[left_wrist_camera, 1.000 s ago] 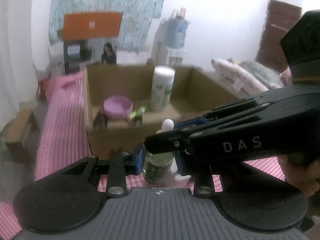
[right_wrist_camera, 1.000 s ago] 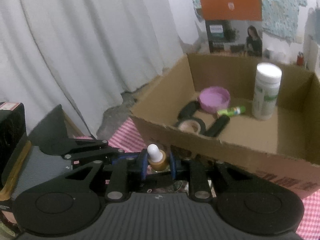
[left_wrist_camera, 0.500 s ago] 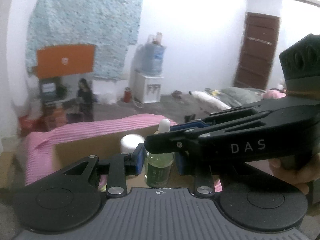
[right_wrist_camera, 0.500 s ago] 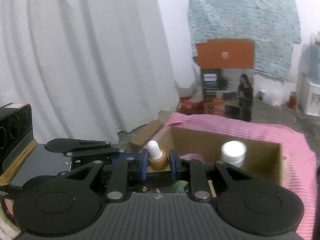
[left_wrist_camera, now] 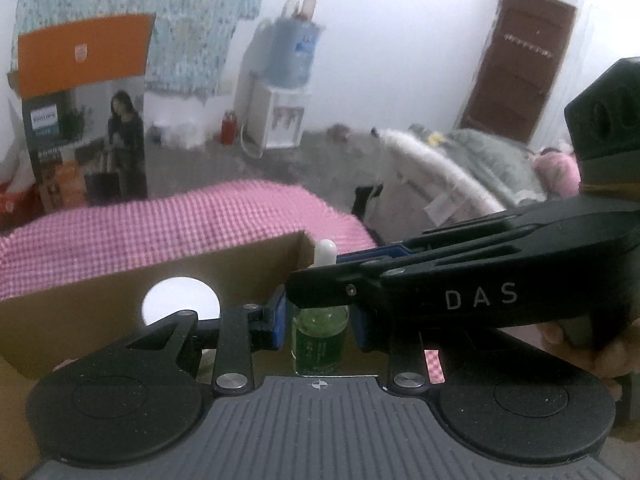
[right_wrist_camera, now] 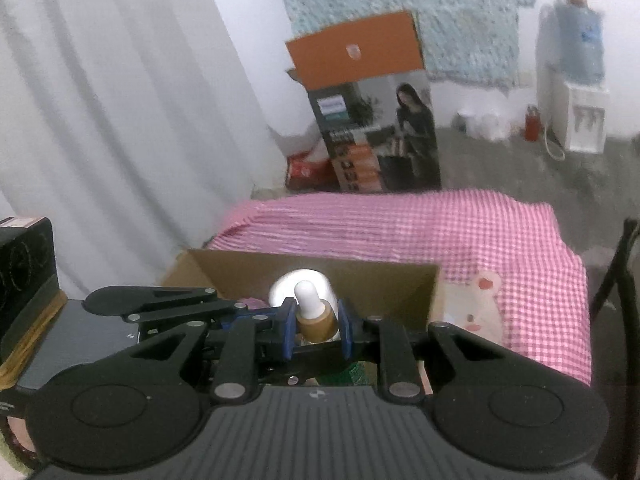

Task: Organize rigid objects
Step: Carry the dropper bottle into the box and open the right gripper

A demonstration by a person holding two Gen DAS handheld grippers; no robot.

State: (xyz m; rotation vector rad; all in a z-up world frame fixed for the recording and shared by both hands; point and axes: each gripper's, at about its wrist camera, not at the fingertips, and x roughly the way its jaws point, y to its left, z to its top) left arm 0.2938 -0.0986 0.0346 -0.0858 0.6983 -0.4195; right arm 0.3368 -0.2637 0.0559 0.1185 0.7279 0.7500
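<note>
dropper bottle (left_wrist_camera: 319, 338) gripped by both tools above the cardboard box (right_wrist_camera: 360, 280)

the green glass body is clamped in the narrow jaws of the left gripper (left_wrist_camera: 320, 320), the tan collar under the white bulb in those of the right gripper (right_wrist_camera: 316, 320); the carry-to-box step is judged in hand; next, a lowering beside the white-capped container (left_wrist_camera: 181, 300) is called for, then release, pink checked cloth (right_wrist_camera: 440, 224) beyond

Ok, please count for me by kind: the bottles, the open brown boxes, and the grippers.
Bottles: 2, the green dropper bottle and the white-capped bottle
Open brown boxes: 1, the cardboard box
Grippers: 2, the left gripper and the right gripper, both shut on the dropper bottle
Total: 5
</note>
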